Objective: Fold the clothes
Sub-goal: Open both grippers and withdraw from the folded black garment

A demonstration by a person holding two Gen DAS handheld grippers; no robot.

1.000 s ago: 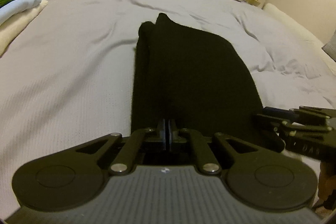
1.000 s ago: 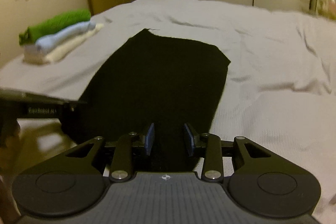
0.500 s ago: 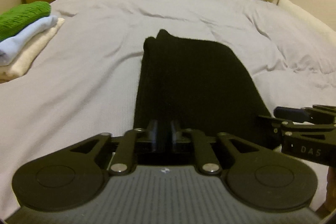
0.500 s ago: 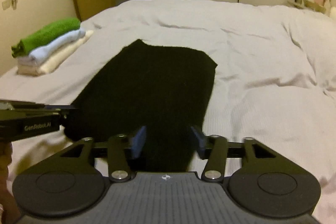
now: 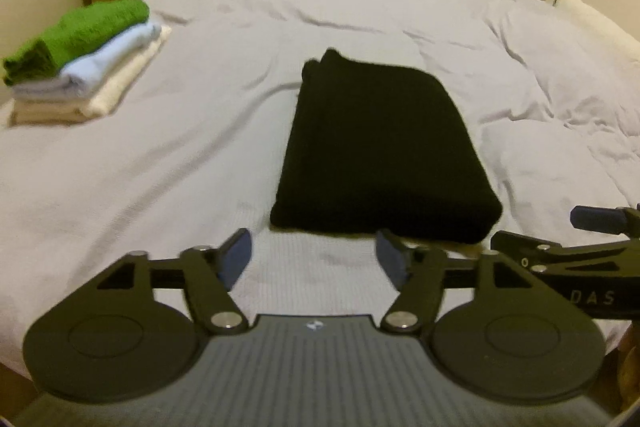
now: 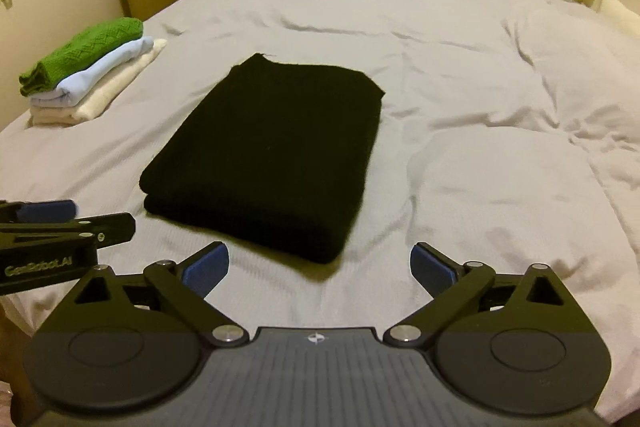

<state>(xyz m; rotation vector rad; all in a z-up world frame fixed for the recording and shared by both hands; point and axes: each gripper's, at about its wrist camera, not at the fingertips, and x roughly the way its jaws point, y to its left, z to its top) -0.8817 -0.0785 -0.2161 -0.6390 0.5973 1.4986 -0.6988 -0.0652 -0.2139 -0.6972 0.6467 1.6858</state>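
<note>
The black sweater lies folded in the middle of the bed. The left gripper and right gripper sit just in front of it, spread wide, holding nothing. A careless grab of only the top layer could pull the fold apart.

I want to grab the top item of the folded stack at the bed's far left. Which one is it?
The green knitted garment. It lies on the pale blue folded garment, which rests on the cream folded garment at the bottom.
</note>
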